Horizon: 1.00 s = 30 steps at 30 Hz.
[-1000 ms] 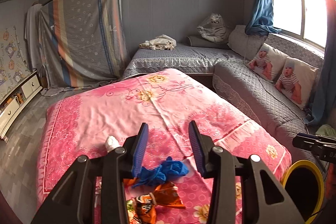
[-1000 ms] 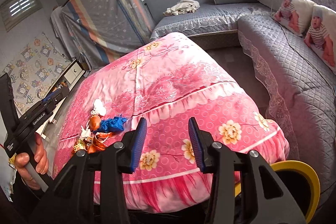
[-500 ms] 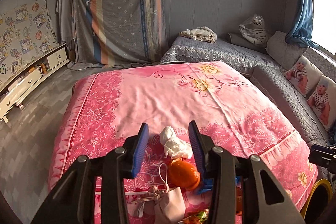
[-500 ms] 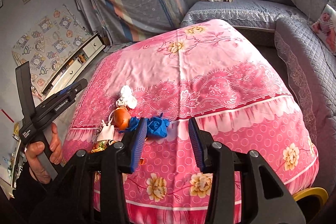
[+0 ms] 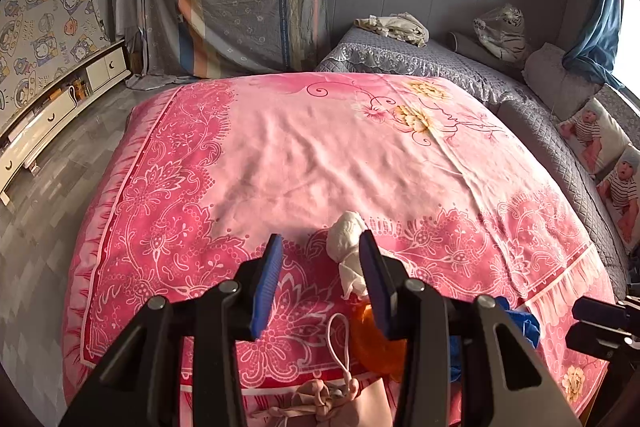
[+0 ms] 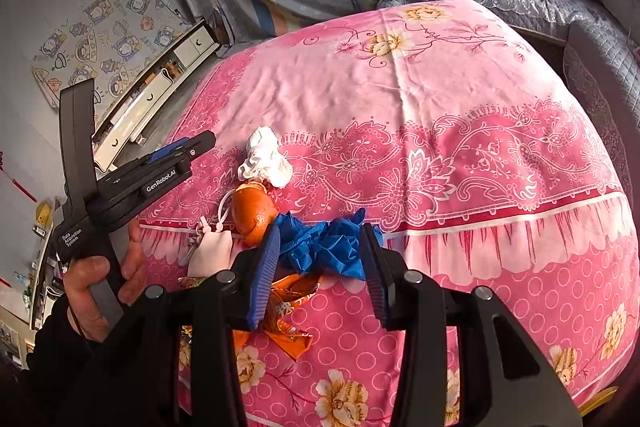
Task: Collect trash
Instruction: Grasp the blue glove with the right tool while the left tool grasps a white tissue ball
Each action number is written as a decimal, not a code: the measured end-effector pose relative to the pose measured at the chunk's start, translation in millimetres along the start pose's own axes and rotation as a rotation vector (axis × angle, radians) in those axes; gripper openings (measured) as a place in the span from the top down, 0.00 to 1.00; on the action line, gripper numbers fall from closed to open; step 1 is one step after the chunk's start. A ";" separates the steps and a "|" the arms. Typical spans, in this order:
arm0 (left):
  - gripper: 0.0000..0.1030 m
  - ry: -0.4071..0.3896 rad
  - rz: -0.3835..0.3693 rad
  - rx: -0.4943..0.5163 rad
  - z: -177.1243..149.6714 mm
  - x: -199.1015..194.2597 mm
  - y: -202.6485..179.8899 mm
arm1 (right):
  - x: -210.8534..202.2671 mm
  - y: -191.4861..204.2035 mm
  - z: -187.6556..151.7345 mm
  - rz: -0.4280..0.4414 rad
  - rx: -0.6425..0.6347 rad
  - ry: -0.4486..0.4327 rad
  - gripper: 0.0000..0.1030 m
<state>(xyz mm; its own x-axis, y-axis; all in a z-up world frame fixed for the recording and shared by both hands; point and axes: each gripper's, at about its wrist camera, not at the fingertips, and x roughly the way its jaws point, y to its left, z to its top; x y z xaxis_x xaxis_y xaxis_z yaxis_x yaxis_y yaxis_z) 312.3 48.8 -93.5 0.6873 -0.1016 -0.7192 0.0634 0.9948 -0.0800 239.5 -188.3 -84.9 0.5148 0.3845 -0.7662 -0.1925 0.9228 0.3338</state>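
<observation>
A trash pile lies at the near edge of the pink floral bedspread (image 5: pixel 304 155): a white crumpled tissue (image 5: pixel 346 239), an orange peel (image 5: pixel 372 343), a pale pink drawstring pouch (image 5: pixel 340 403) and a blue glove (image 5: pixel 520 327). My left gripper (image 5: pixel 320 283) hovers open over the bed, its right finger beside the tissue. From the right wrist, the blue glove (image 6: pixel 320 247) shows in the gap of my open right gripper (image 6: pixel 318 267), above an orange wrapper (image 6: pixel 288 307). The tissue (image 6: pixel 264 159), peel (image 6: pixel 254 215) and pouch (image 6: pixel 210 253) lie to its left. A hand (image 6: pixel 100 279) holds the left gripper (image 6: pixel 188 151).
A grey quilted sofa (image 5: pixel 560 155) with baby-print cushions (image 5: pixel 612 163) runs along the bed's right side and back. A low white cabinet (image 5: pixel 48 115) stands at the left wall. A yellow bin rim (image 6: pixel 600 397) peeks out at the lower right. My right gripper (image 5: pixel 576 323) shows at the right edge.
Both grippers swung left and dropped toward the trash pile, which now looms larger. The blue glove has come into line with the right jaws, the tissue beside the left ones. Jaw gaps are unchanged.
</observation>
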 end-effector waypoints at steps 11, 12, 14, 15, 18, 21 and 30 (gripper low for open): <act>0.63 0.054 -0.018 -0.004 0.6 29.4 -3.2 | 34.7 -3.3 0.5 0.021 0.008 0.075 0.62; 0.63 0.057 -0.020 -0.005 0.7 31.2 -3.2 | 36.5 -3.5 0.4 0.021 0.007 0.079 0.62; 0.63 0.063 -0.021 -0.006 1.2 34.1 -3.4 | 39.7 -3.5 0.8 0.022 0.007 0.086 0.62; 0.63 0.066 -0.025 -0.005 1.4 35.2 -3.6 | 41.1 -3.7 0.5 0.023 0.006 0.090 0.62; 0.63 0.070 -0.031 0.009 -0.3 36.8 -6.5 | 44.9 -4.1 0.4 0.022 0.004 0.097 0.62; 0.63 0.079 -0.033 0.015 -1.2 40.3 -8.9 | 49.6 -5.9 0.2 0.022 0.008 0.105 0.62; 0.63 0.146 -0.045 0.002 -2.0 59.1 -7.4 | 59.5 -5.1 -4.0 0.030 0.009 0.132 0.62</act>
<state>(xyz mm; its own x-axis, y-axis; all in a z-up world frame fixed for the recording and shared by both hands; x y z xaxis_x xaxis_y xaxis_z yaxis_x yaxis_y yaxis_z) 351.0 35.4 -136.8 0.5712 -0.1464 -0.8076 0.0938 0.9892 -0.1130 267.7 -170.1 -134.4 0.3949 0.4123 -0.8210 -0.1982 0.9108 0.3621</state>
